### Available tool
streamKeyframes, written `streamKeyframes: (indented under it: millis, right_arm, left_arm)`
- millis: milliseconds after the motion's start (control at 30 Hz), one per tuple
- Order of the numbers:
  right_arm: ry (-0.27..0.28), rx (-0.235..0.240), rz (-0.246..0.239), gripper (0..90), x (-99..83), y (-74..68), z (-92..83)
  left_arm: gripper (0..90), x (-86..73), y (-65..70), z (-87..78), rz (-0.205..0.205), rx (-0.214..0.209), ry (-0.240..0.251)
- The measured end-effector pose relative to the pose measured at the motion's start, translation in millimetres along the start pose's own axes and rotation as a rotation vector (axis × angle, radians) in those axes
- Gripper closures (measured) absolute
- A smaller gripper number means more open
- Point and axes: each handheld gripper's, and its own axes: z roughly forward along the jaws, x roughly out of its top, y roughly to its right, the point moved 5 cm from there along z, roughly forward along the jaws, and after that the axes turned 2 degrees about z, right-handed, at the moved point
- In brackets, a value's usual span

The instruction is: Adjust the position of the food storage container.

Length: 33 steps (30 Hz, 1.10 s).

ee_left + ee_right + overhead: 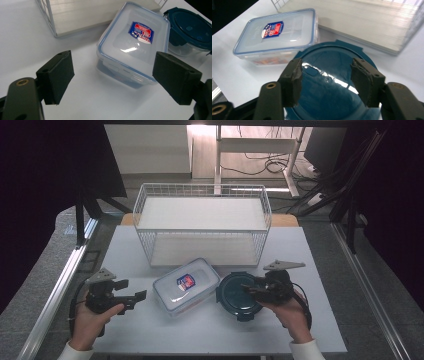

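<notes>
Two containers sit before the white wire basket (202,222): a clear rectangular plastic box with a blue-sealed lid (186,285) and a round dark-teal lidded glass bowl (239,295) beside it. The right gripper (251,289) hovers half-open above the bowl's lid, gripping nothing; pads could slide off that glossy dome. The left gripper (136,298) gapes empty.

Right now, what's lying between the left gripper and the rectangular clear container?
Nothing: the left gripper view shows bare white table between the left gripper and the rectangular clear container.
</notes>
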Motion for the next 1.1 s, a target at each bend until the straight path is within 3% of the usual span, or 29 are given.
streamKeyframes:
  millis: [267,467,700,733,800,1000,1100]
  right_arm:
    - [-0.058,-0.002,-0.045,51.1,29.2,-16.8,21.5]
    - [-0.137,0.003,-0.084,60.1,49.6,-32.7,50.2]
    - [-0.187,-0.022,-0.081,74.5,53.5,-31.0,72.0]
    - [-0.205,-0.037,-0.073,81.6,54.0,-27.9,80.4]
    - [-0.224,-0.051,-0.071,85.6,54.6,-24.6,89.6]
    - [-0.285,-0.095,-0.067,89.2,55.2,-16.1,118.4]
    - [-0.295,-0.103,-0.067,89.2,54.9,-15.3,124.5]
  left_arm:
    - [16.5,-5.2,-1.4,1.2,-0.008,-0.012,-0.024]
    - [16.5,-5.9,3.2,0.6,0.005,-0.018,-0.028]
    - [16.4,-7.5,3.0,3.0,0.006,-0.018,-0.038]
    - [16.4,-7.9,2.6,4.3,0.004,-0.016,-0.040]
    - [16.4,-8.2,2.5,4.9,0.005,-0.016,-0.043]
    - [16.4,-9.0,0.4,4.6,-0.001,-0.014,-0.045]
    - [16.4,-9.7,-1.8,4.1,-0.003,-0.012,-0.045]
